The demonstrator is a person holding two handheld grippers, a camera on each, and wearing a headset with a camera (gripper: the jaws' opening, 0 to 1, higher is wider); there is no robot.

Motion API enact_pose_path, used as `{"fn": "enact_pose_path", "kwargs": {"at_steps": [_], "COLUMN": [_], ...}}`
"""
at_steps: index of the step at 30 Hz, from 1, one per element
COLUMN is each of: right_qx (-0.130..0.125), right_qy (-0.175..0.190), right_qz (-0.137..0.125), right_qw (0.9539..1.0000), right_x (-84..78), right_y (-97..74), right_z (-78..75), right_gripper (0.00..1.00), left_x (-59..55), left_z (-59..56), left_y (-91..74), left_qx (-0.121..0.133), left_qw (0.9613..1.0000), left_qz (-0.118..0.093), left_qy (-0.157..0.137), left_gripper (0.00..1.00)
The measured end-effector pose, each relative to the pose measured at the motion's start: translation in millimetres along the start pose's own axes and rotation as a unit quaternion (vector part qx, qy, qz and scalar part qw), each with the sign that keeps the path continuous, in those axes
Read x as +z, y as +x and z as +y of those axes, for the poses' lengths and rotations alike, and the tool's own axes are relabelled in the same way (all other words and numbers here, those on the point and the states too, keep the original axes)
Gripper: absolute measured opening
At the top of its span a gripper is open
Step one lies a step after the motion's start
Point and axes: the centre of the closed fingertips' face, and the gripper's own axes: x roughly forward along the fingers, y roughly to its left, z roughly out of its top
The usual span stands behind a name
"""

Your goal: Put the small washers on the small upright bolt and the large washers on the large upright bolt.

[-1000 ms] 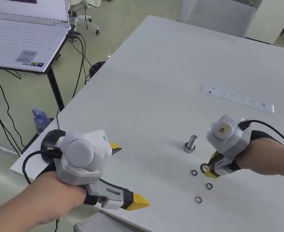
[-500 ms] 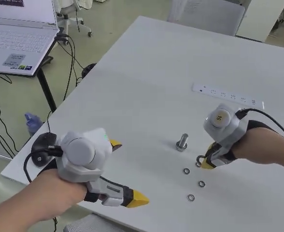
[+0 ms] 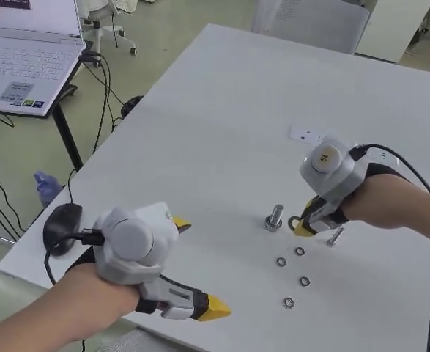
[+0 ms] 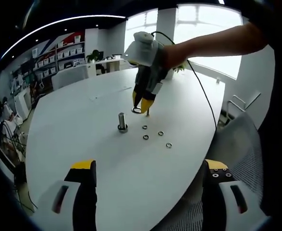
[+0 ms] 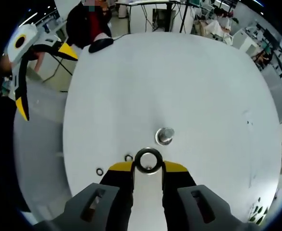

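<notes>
The large upright bolt (image 3: 274, 218) stands on the white table (image 3: 222, 125). Just right of it, my right gripper (image 3: 302, 226) is shut on a large washer (image 3: 294, 222), held a little above the table. In the right gripper view the large washer (image 5: 148, 160) sits between the yellow tips, just short of the large bolt (image 5: 164, 135). A small bolt (image 3: 334, 236) stands behind the right gripper. Several small washers (image 3: 281, 262) lie on the table in front of the bolts. My left gripper (image 3: 197, 265) hovers open at the table's near left edge, holding nothing.
A laptop (image 3: 24, 51) sits on a side stand at far left, with cables hanging below it. A black mouse (image 3: 62, 224) lies at the table's near left corner. A white power strip (image 3: 302, 135) lies beyond the right gripper. Chairs stand past the far edge.
My right gripper has carried the large washer up and left, close beside the large bolt. The small bolt now shows behind it. The left gripper has stayed low at the near edge.
</notes>
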Motion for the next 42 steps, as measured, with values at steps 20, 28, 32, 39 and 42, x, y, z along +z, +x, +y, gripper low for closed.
{"fn": "enact_pose_path", "kwargs": {"at_steps": [20,28,32,39,42], "right_qx": [-0.012,-0.008,-0.004,0.000,0.002], "right_qy": [-0.010,-0.008,-0.009,-0.013,-0.014], "right_qz": [-0.002,-0.005,-0.002,0.008,0.011], "right_qw": [0.9999,0.9999,1.0000,0.9999,0.9998], "right_x": [24.3,30.5,31.3,28.4,27.5], "right_y": [8.3,12.9,17.2,25.2,29.2], "right_z": [-17.3,-14.4,-14.1,-16.8,-16.9], "right_gripper": [0.21,0.21,0.21,0.21,0.22], "left_x": [12.4,12.6,7.5,10.2,11.8], "left_z": [0.2,0.9,-0.7,-0.8,0.2], "left_y": [14.6,17.2,18.7,19.6,19.4], "left_qx": [-0.008,-0.014,-0.018,-0.019,-0.019], "left_qw": [0.9998,0.9997,0.9998,0.9997,0.9996], "left_qz": [-0.014,-0.020,-0.013,-0.014,-0.016], "left_qy": [0.005,0.002,-0.003,-0.008,-0.010], "left_gripper": [0.89,0.89,0.88,0.87,0.87]}}
